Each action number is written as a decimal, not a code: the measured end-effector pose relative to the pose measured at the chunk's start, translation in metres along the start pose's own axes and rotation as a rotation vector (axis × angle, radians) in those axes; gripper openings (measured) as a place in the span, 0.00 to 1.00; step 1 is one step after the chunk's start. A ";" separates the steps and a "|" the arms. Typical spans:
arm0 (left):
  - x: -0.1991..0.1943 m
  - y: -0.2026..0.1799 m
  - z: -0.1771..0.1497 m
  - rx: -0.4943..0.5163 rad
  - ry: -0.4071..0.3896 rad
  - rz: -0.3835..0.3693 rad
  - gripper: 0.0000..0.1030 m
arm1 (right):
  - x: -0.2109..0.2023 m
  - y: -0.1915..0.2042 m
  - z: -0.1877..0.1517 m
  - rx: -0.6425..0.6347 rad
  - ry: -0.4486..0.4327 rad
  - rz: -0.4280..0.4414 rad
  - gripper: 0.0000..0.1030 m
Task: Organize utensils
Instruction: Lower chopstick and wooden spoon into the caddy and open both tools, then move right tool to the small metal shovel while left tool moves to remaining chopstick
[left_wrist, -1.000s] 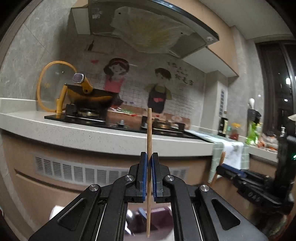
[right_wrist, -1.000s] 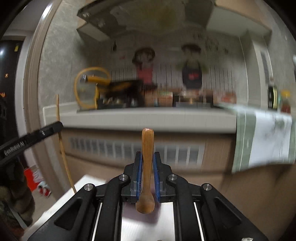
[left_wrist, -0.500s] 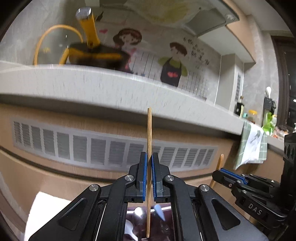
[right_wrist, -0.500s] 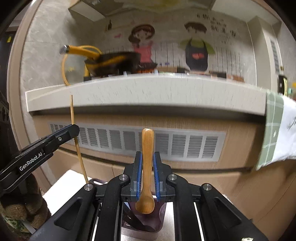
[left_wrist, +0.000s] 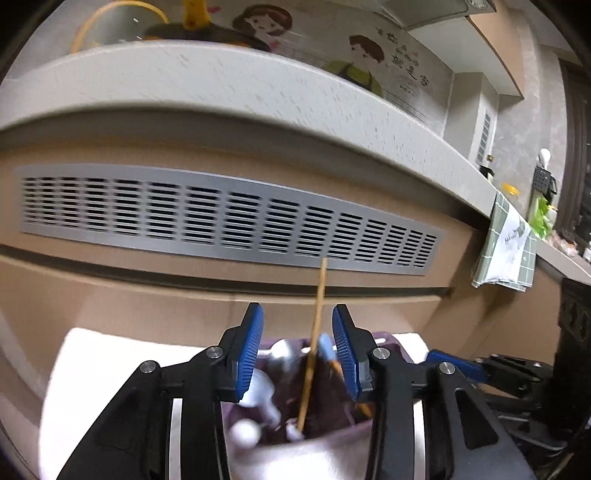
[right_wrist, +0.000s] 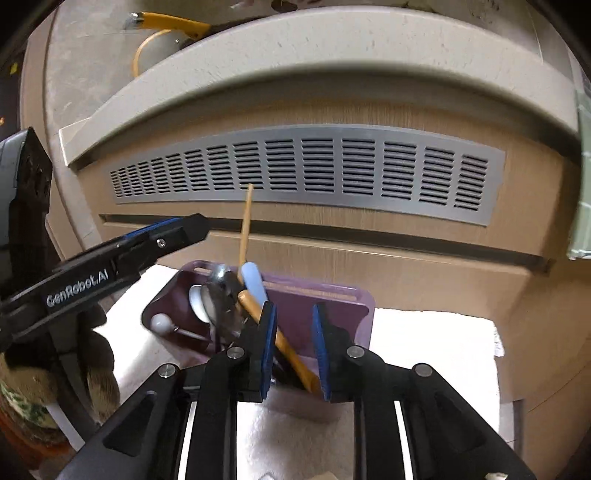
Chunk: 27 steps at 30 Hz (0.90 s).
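Since the earlier frames, the chopstick (left_wrist: 313, 350) and wooden spoon (right_wrist: 284, 341) are released into the purple holder (right_wrist: 332, 299), where they are seen leaning, untouched, between the opening jaws of the left gripper (left_wrist: 297, 349) and right gripper (right_wrist: 293, 349).

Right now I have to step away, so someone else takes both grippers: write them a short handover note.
Left gripper: jaws opening, pads clear of the thin chopstick, which leans in the purple holder.
Right gripper: jaws opening; the wooden spoon lies tilted between them, apparently free, its lower end in the holder.
Holder stands on a white cloth and also has a metal spoon, white spoon and light blue handle.
Done: chopstick and wooden spoon dropped in.
Left: back both grippers out; no other loose utensils in view.
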<state>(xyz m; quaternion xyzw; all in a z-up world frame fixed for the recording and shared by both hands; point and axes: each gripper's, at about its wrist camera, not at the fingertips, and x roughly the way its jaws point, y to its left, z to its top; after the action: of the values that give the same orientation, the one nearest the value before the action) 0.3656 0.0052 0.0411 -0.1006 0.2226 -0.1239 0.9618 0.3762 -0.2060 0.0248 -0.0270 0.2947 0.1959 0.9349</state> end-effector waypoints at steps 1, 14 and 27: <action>-0.012 0.004 -0.003 0.000 0.002 0.025 0.40 | -0.007 0.003 -0.003 0.004 -0.005 -0.001 0.19; -0.114 0.028 -0.130 -0.058 0.235 0.210 0.42 | -0.035 0.057 -0.130 0.078 0.289 0.055 0.20; -0.120 0.046 -0.179 -0.106 0.319 0.260 0.42 | 0.014 0.086 -0.141 0.078 0.355 -0.078 0.23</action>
<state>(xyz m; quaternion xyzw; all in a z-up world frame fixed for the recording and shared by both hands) 0.1892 0.0579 -0.0796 -0.1005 0.3892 -0.0011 0.9156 0.2778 -0.1456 -0.0939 -0.0361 0.4610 0.1402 0.8755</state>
